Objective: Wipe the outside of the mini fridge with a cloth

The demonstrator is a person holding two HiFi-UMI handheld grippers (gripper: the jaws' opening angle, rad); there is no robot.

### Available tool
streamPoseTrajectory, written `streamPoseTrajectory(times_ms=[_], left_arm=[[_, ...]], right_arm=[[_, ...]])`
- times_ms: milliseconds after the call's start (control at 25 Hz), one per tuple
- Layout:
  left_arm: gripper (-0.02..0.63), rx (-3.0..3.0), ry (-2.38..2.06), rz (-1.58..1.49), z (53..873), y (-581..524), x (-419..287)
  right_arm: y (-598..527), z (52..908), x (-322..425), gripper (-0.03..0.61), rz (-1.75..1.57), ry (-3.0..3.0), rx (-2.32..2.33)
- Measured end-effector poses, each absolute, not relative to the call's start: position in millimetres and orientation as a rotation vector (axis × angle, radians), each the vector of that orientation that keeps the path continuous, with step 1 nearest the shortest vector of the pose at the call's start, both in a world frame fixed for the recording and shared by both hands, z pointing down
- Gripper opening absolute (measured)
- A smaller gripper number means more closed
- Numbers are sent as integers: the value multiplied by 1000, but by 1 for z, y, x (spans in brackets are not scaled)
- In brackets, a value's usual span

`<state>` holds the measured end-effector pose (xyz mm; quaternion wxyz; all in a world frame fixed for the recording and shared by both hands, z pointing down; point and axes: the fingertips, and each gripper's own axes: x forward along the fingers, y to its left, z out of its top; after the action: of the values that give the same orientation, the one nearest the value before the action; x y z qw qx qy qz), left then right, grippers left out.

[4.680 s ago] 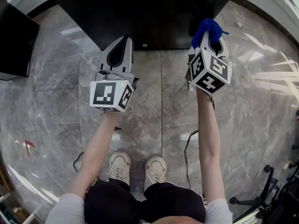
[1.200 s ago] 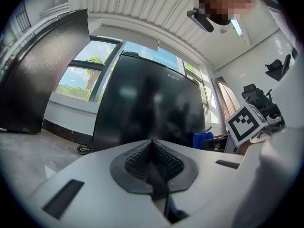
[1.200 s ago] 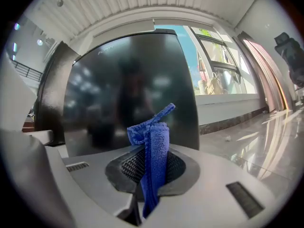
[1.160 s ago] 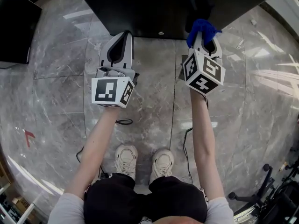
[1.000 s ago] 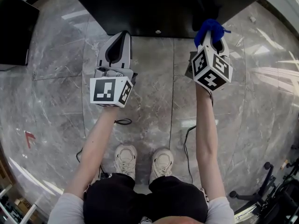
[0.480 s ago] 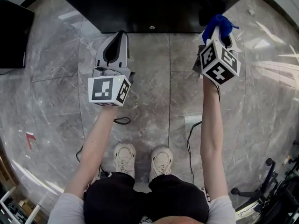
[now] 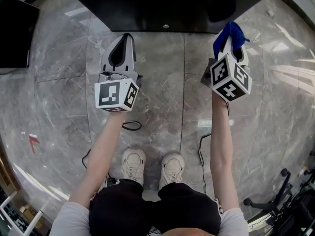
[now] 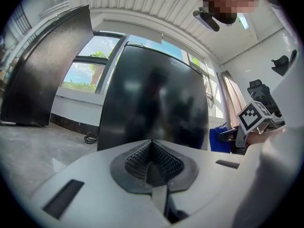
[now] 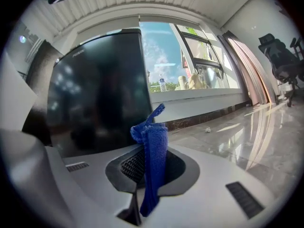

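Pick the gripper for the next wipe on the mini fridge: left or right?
Right. The right gripper is shut on the blue cloth, close to the mini fridge and its black front. The left gripper is shut with nothing between its jaws.

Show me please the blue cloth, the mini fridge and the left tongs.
blue cloth [image 9: 155,163]: right gripper view, middle of the folded strip
mini fridge [image 8: 156,103]: left gripper view, middle of its dark front
left tongs [image 8: 152,142]: left gripper view, where the closed tips meet
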<state>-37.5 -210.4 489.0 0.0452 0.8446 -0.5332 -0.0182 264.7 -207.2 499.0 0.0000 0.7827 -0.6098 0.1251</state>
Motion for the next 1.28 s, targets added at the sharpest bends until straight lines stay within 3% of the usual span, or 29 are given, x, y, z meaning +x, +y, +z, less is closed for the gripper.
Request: streamPoseTrajectory(times_ms=[760, 1040, 1280], left_arm=[[5, 2443, -1786, -33, 533, -217, -157], [5, 2362, -1879, 7, 543, -217, -201], [5, 2384, -1840, 8, 545, -217, -182]], right_arm=[[-273, 544, -95, 61, 305, -2575, 1678], [-290, 560, -129, 61, 317, -2580, 1612], [-287, 557, -121, 61, 330, -2568, 1619]])
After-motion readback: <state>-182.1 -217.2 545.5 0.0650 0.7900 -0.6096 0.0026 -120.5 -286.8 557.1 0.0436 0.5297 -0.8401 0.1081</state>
